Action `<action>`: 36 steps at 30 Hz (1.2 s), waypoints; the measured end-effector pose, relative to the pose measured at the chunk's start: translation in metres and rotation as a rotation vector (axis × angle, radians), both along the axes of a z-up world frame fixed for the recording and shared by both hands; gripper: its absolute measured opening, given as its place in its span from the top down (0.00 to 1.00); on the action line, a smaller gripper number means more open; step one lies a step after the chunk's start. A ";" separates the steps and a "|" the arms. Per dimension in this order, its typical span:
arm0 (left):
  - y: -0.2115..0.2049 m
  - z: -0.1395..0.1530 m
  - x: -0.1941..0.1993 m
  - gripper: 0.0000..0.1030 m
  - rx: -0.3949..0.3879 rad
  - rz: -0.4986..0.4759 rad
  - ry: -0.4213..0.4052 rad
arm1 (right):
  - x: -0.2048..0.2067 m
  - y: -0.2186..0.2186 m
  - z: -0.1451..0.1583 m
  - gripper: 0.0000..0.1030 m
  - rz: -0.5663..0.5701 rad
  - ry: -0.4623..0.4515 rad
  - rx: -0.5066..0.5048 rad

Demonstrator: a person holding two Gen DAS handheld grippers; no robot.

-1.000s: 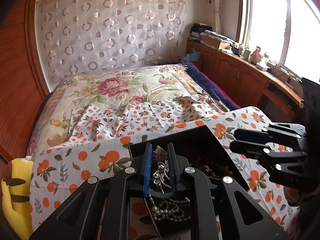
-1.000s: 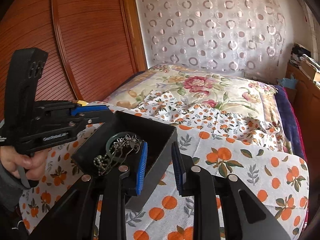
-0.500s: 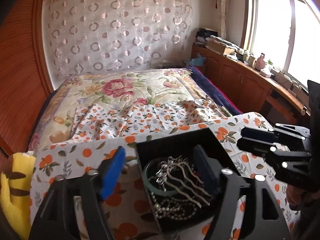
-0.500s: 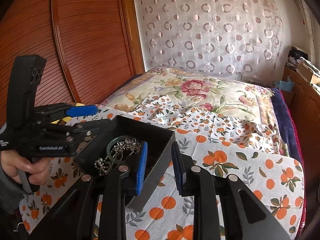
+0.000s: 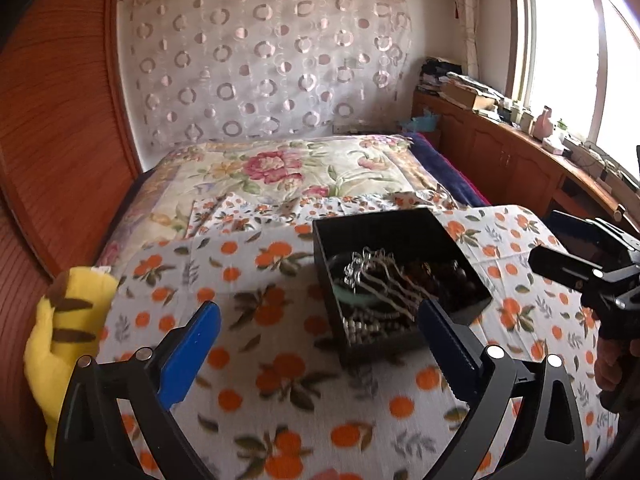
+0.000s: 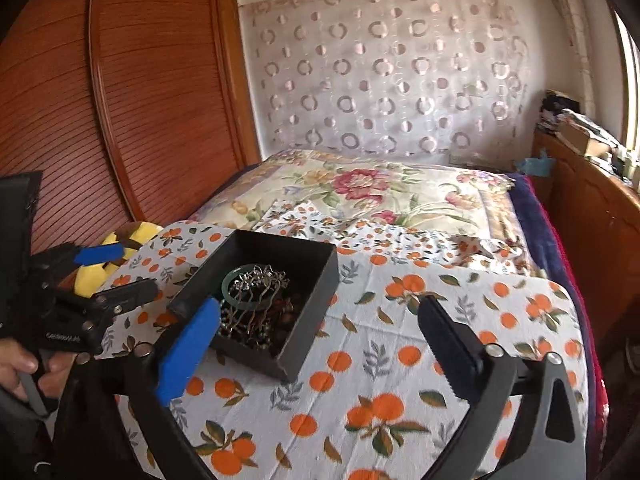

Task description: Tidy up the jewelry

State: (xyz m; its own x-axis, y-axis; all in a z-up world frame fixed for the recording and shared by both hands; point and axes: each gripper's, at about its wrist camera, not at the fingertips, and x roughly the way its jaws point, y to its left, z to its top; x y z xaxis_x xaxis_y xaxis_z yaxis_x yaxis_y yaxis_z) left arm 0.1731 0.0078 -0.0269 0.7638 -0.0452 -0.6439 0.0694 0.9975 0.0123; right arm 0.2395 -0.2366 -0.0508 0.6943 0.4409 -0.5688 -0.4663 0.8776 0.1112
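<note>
A black open box (image 5: 400,232) (image 6: 320,284) sits on the orange-print cloth. In it lie a silver hair comb (image 5: 384,276) (image 6: 260,284), a green bangle (image 5: 352,296) (image 6: 236,276), a pearl string (image 5: 364,326) and dark beads (image 5: 444,276). My left gripper (image 5: 320,344) is open and empty, just in front of the box and to its left; it shows at the left of the right wrist view (image 6: 116,280). My right gripper (image 6: 316,344) is open and empty, in front of the box's right side; it shows at the right of the left wrist view (image 5: 568,248).
The orange-print cloth (image 5: 260,360) (image 6: 400,380) covers the near surface. A yellow striped plush (image 5: 68,328) (image 6: 120,248) sits at its left edge. A floral bedspread (image 5: 280,172) lies beyond. A wooden wardrobe (image 6: 120,100) stands left, wooden cabinets (image 5: 520,168) right.
My left gripper let go of the silver comb into the box, opened wide and drew back to the left. My right gripper opened from nearly shut and drew back.
</note>
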 end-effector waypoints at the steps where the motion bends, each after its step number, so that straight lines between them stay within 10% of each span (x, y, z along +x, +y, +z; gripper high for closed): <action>1: -0.001 0.000 -0.005 0.08 -0.001 0.001 -0.003 | -0.005 -0.001 0.000 0.03 -0.011 0.002 -0.003; 22: 0.005 0.045 -0.114 0.08 -0.016 0.043 -0.159 | -0.130 -0.020 0.049 0.03 -0.163 -0.191 0.070; 36: 0.007 0.046 -0.127 0.08 -0.029 0.043 -0.172 | -0.140 -0.021 0.046 0.03 -0.163 -0.192 0.081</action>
